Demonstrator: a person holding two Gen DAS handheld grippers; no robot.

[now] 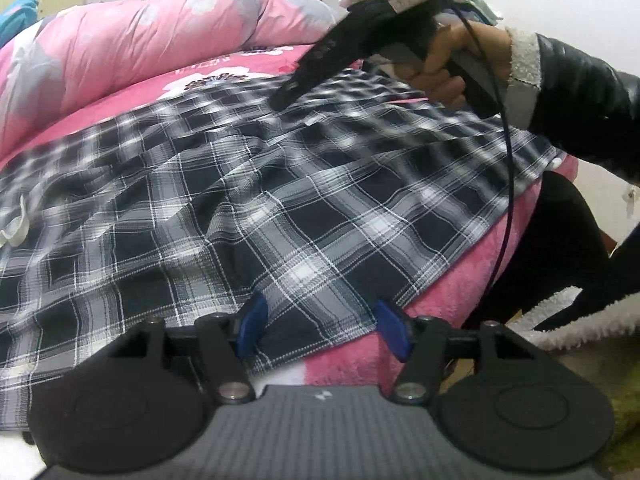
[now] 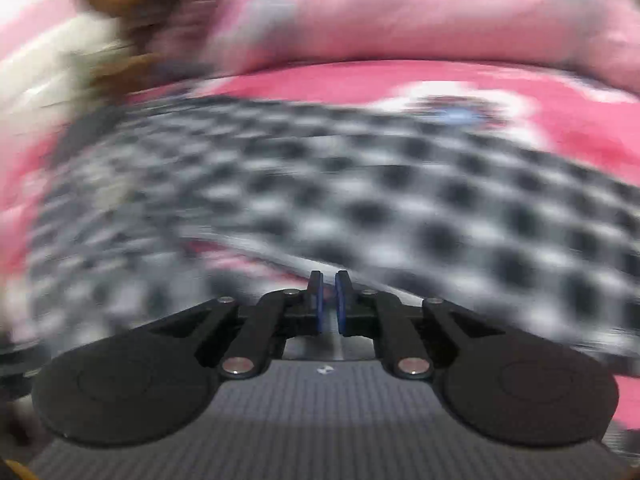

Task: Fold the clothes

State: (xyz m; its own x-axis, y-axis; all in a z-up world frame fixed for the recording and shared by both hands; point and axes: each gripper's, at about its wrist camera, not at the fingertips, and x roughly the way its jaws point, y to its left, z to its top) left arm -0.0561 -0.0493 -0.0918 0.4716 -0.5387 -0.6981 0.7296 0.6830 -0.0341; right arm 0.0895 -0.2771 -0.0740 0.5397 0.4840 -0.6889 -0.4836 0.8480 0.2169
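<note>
While the plaid garment (image 1: 224, 200) lies spread flat over the pink bedspread (image 1: 460, 292), nothing is folded yet; black-grey-white check, wrinkled, running from 9 o'clock to 3 o'clock across the left wrist view; pink floral duvet (image 1: 132, 40) bunched behind it at 11 o'clock; left gripper (image 1: 320, 322) at 6 o'clock, blue pads (image 1: 251, 326) spread wide, the garment's near hem lying between them, not pinched; right gripper (image 1: 280, 100) at 1 o'clock in that view, tip down on or just above the far part of the cloth, contact unclear; hand (image 1: 448, 68) wraps its grip, black sleeve (image 1: 580, 104) with a white fleece cuff behind, black cable hanging down. Right wrist view is heavily motion-blurred; plaid fills the middle, duvet at 12 o'clock; right gripper's pads (image 2: 318, 304) nearly pressed together with a thin gap, holding nothing visible.
</note>
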